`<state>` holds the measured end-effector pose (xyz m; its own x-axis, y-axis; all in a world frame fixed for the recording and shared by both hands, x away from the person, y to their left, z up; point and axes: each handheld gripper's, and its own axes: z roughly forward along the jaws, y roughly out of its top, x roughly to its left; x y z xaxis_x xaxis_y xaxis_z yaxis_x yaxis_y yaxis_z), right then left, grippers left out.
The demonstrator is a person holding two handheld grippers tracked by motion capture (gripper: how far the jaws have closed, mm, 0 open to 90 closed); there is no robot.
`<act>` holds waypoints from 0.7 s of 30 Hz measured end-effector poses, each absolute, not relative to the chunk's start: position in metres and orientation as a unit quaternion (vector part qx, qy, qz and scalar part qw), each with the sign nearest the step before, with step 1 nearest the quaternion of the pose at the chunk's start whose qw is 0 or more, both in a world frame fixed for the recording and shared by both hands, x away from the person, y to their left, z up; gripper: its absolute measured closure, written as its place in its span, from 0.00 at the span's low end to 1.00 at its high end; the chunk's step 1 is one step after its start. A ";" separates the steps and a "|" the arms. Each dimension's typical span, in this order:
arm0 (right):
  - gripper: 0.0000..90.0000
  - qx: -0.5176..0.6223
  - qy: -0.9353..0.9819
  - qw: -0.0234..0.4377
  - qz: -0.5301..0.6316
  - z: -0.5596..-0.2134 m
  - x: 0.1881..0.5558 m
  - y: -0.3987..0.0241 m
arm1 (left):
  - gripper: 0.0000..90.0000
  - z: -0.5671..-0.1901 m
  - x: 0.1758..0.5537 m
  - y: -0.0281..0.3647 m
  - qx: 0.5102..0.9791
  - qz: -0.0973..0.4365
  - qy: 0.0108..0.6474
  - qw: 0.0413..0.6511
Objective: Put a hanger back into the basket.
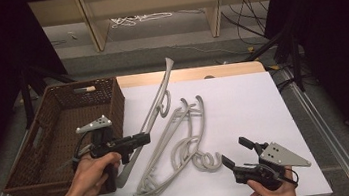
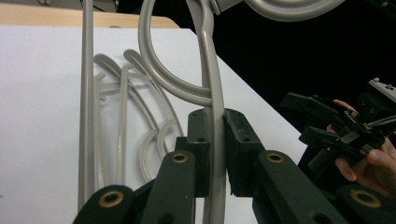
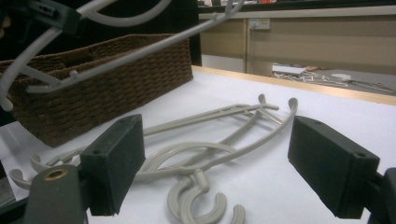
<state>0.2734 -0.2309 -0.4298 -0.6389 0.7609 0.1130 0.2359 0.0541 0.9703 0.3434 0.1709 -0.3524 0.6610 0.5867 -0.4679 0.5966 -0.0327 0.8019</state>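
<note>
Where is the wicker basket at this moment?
In the high view, the wicker basket stands at the table's left edge, beside the left claw, which holds a grey hanger.

— Where's the basket (image 1: 61, 137)?
— At the table's (image 1: 255, 118) left edge, overhanging it.
— And the hangers?
— Two (image 1: 168, 149) lie mid-table, crossing each other, hooks toward the near edge. A third (image 1: 156, 111) runs from the near-left up toward the far edge, just right of the basket (lifted off the table, judging from the right gripper view).
— The grippers?
— Left gripper (image 1: 135, 141) sits by the basket's near-right corner, on that third hanger. Right gripper (image 1: 235, 156) is at the near edge, right of the hooks.
</note>
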 end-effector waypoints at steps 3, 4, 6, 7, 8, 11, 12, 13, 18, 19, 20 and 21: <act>0.22 0.363 0.693 0.225 0.582 -0.429 0.273 -0.231 | 0.90 -0.345 0.345 0.175 0.723 -0.002 0.400 0.563; 0.22 0.361 0.690 0.224 0.586 -0.430 0.273 -0.231 | 0.90 -0.342 0.345 0.176 0.722 -0.003 0.402 0.563; 0.22 0.362 0.696 0.225 0.578 -0.429 0.273 -0.232 | 0.90 -0.336 0.345 0.179 0.727 0.005 0.400 0.558; 0.22 0.363 0.695 0.226 0.578 -0.429 0.273 -0.232 | 0.90 -0.333 0.345 0.181 0.728 0.009 0.400 0.556; 0.22 0.362 0.695 0.226 0.579 -0.429 0.273 -0.232 | 0.90 -0.330 0.346 0.184 0.727 0.011 0.400 0.558; 0.22 0.363 0.695 0.226 0.578 -0.430 0.273 -0.232 | 0.90 -0.323 0.348 0.192 0.723 0.015 0.404 0.559; 0.22 0.363 0.694 0.226 0.579 -0.430 0.273 -0.232 | 0.90 -0.321 0.348 0.196 0.724 0.020 0.405 0.559; 0.22 0.364 0.694 0.225 0.579 -0.430 0.273 -0.232 | 0.90 -0.320 0.349 0.199 0.724 0.024 0.404 0.558; 0.22 0.367 0.693 0.223 0.578 -0.430 0.273 -0.232 | 0.90 -0.315 0.352 0.217 0.721 0.038 0.413 0.555; 0.22 0.367 0.694 0.223 0.578 -0.430 0.274 -0.232 | 0.90 -0.315 0.354 0.221 0.719 0.041 0.413 0.557; 0.22 0.367 0.695 0.223 0.577 -0.430 0.273 -0.232 | 0.90 -0.315 0.356 0.225 0.717 0.043 0.415 0.558; 0.22 0.367 0.695 0.223 0.577 -0.430 0.273 -0.232 | 0.90 -0.315 0.357 0.228 0.714 0.046 0.418 0.559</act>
<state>0.2734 -0.2316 -0.4299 -0.6309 0.7674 0.1140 0.2529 0.0645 0.9653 0.3569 0.2282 -0.3148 0.6460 0.6488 -0.4021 0.5462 -0.0249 0.8373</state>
